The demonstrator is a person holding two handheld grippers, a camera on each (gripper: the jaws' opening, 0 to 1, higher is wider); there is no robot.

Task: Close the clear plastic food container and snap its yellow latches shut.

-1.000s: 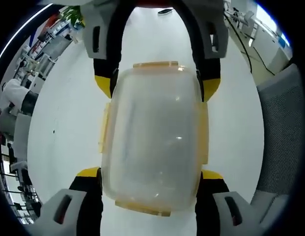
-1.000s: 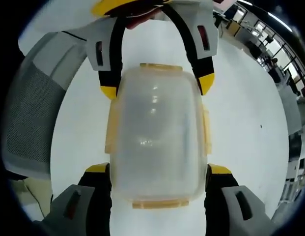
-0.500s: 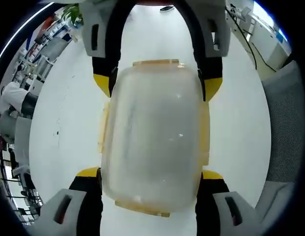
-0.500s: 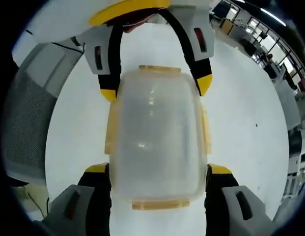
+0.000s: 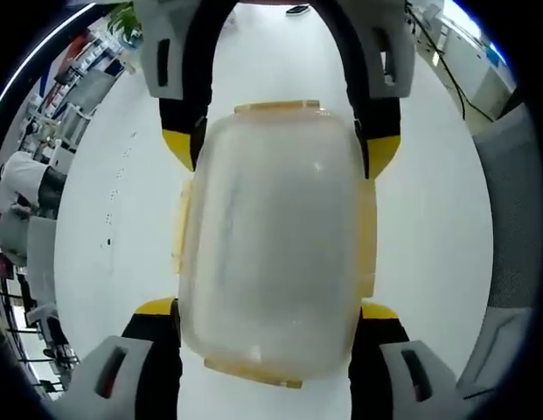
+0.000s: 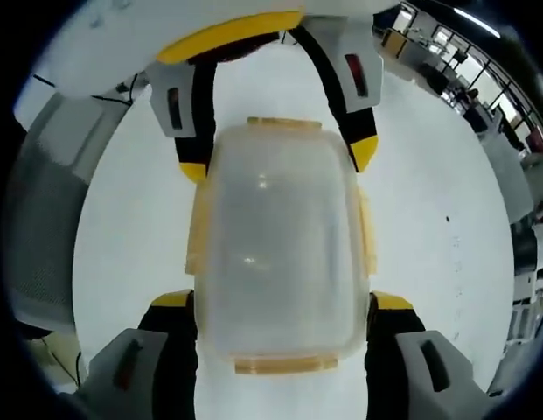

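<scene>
We see the clear container [image 6: 280,249] clamped between our right gripper's [image 6: 280,302] jaws. The left gripper [image 6: 275,157] clasps its far end, above a white table [image 6: 420,227].

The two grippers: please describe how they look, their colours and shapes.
Each gripper has curved black jaws with yellow tips and grey outer housings with dark slots. The left gripper and the right gripper look alike; in the right gripper view, the far one shows a yellow band and a red-marked slot.

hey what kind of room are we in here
Probably an open-plan office or lab. The clear container is held over a white table; beyond it are rows of cluttered desks, a grey mesh chair, and more workstations by large windows.
</scene>
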